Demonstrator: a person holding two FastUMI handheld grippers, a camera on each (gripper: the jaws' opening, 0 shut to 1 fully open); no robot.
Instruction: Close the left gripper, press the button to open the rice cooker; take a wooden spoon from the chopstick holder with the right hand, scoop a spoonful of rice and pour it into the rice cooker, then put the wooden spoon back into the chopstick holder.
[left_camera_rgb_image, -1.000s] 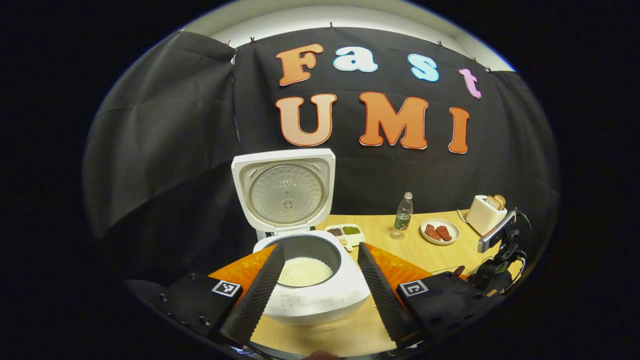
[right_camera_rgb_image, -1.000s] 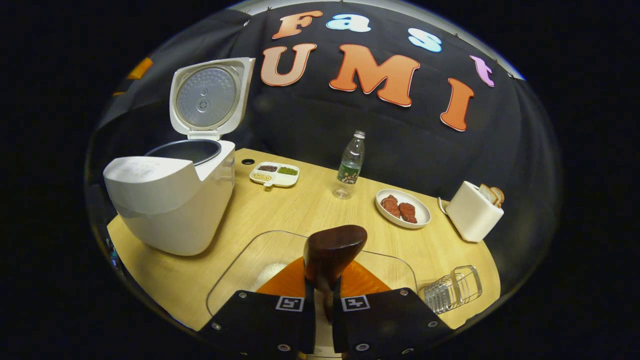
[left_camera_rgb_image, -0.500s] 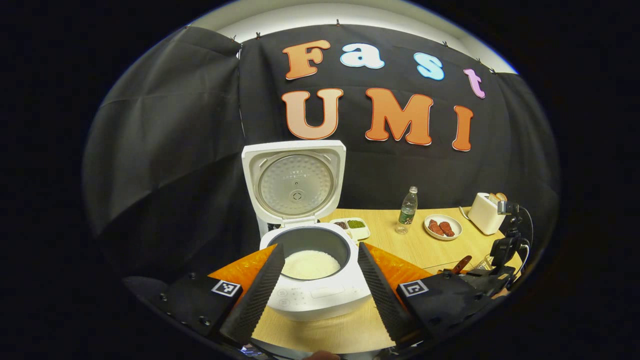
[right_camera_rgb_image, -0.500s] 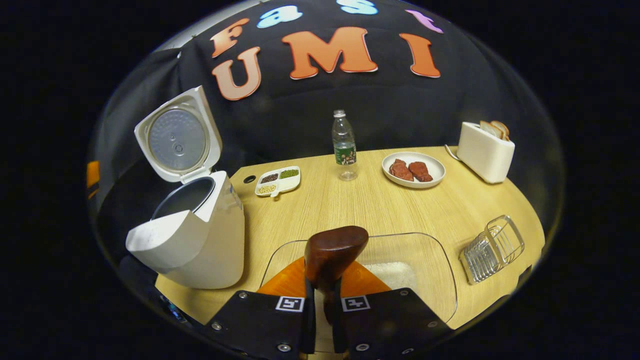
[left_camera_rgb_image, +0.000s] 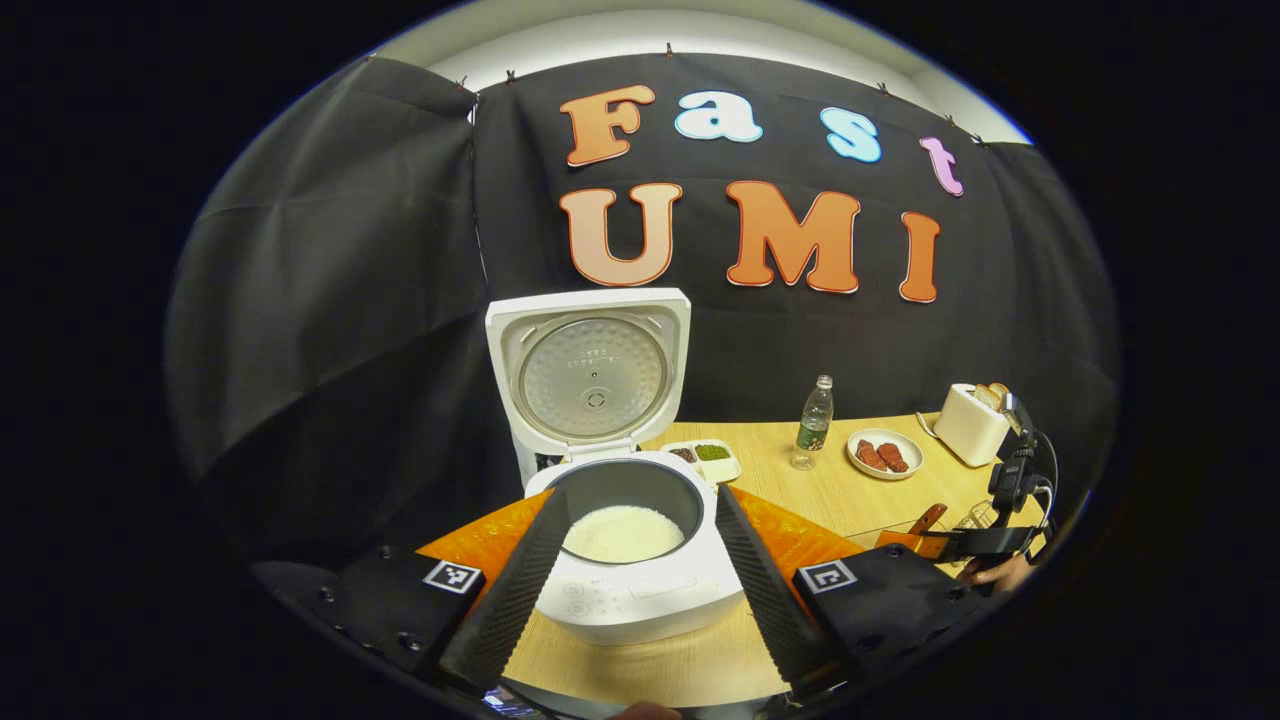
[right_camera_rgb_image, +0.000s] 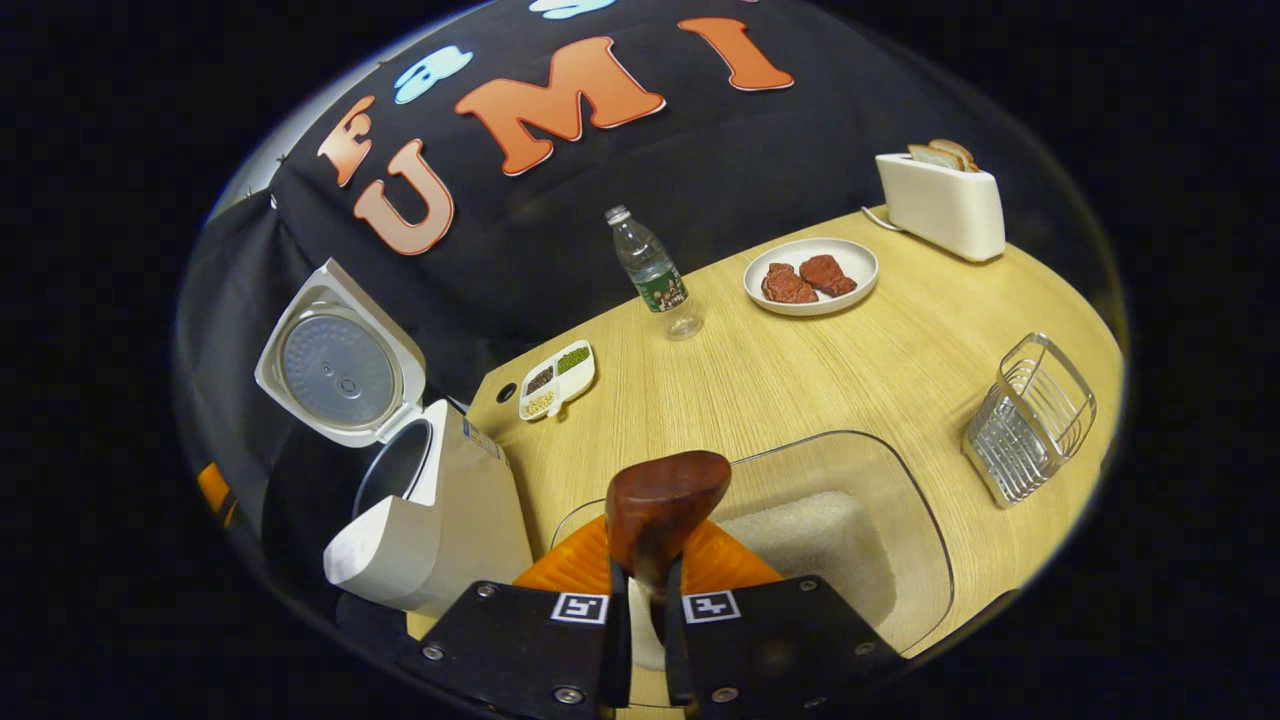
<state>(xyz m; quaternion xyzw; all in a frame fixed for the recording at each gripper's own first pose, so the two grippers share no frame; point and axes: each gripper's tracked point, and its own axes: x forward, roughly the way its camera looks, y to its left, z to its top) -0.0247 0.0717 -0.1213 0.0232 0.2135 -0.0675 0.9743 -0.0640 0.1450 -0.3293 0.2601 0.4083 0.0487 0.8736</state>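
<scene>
The white rice cooker (left_camera_rgb_image: 640, 600) stands open with its lid (left_camera_rgb_image: 590, 375) upright and white rice in its pot (left_camera_rgb_image: 622, 532). My left gripper (left_camera_rgb_image: 640, 590) hangs open just in front of it, fingers either side of the pot. My right gripper (right_camera_rgb_image: 640, 610) is shut on the dark wooden spoon (right_camera_rgb_image: 660, 500), whose bowl rises above the clear rice container (right_camera_rgb_image: 900, 520). The wire chopstick holder (right_camera_rgb_image: 1030, 420) lies to the right of that container. The cooker (right_camera_rgb_image: 430, 520) is low at the left of the right gripper view. The spoon (left_camera_rgb_image: 925, 520) also appears far right in the left gripper view.
On the wooden table (right_camera_rgb_image: 800, 370) stand a water bottle (right_camera_rgb_image: 655, 275), a plate of meat (right_camera_rgb_image: 810, 277), a white toaster with bread (right_camera_rgb_image: 940, 200) and a small divided dish (right_camera_rgb_image: 557, 378). A hand (left_camera_rgb_image: 995, 572) holds the right gripper.
The right gripper has rolled and swung right with the spoon; the cooker slid to the lower left of its view, and the rice container and holder show more. The left gripper barely moved.
</scene>
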